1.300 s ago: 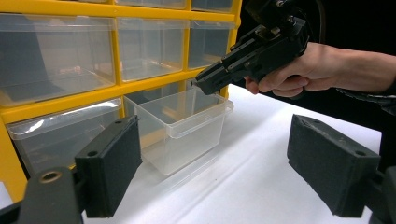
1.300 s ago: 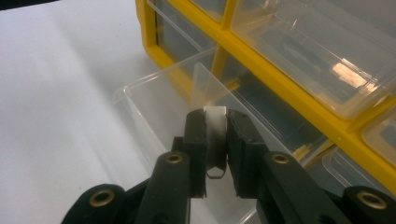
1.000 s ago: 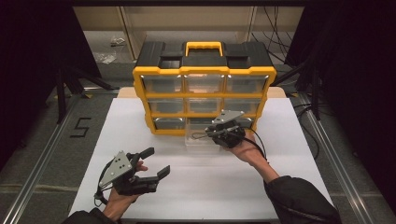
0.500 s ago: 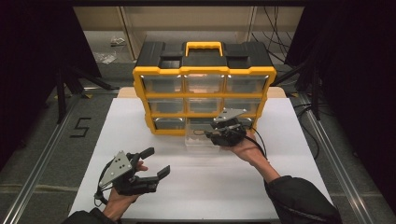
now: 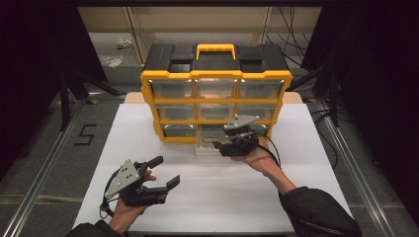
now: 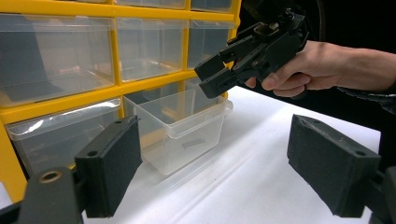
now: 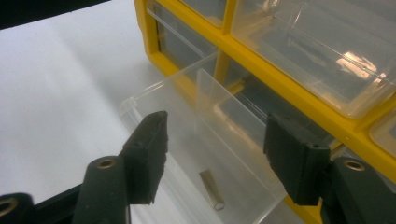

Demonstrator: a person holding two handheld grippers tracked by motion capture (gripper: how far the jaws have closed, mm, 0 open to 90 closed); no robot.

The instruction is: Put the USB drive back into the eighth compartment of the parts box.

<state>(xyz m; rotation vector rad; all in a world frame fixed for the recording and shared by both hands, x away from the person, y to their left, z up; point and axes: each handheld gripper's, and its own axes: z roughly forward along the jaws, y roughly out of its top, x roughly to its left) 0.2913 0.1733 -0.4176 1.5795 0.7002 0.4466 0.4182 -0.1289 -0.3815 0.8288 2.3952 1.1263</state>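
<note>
A yellow and black drawer organizer (image 5: pixel 216 79) stands at the back of the white table. Its bottom middle clear drawer (image 5: pixel 206 146) is pulled out onto the table. A small metal tube (image 7: pixel 211 189) lies on the drawer's floor, also seen as a small piece (image 6: pixel 191 144) through the clear wall. My right gripper (image 5: pixel 217 144) hovers over the drawer (image 7: pixel 154 100). Its jaws have just been opening and are open, with nothing pressed between the pads (image 7: pixel 217 154). My left gripper (image 5: pixel 167 171) is open and empty near the front left, and it points at the drawer (image 6: pixel 187 135).
The organizer's (image 7: pixel 261 51) other clear drawers are pushed in. The white table top (image 5: pixel 217 197) has room in front of and beside the drawer. Dark floor and metal rails (image 5: pixel 44 163) flank the table. The right gripper (image 6: pixel 212 79) and its hand sit above the drawer's far corner.
The right gripper's jaws have spread apart above the pulled-out drawer. Both hands have kept their places.
</note>
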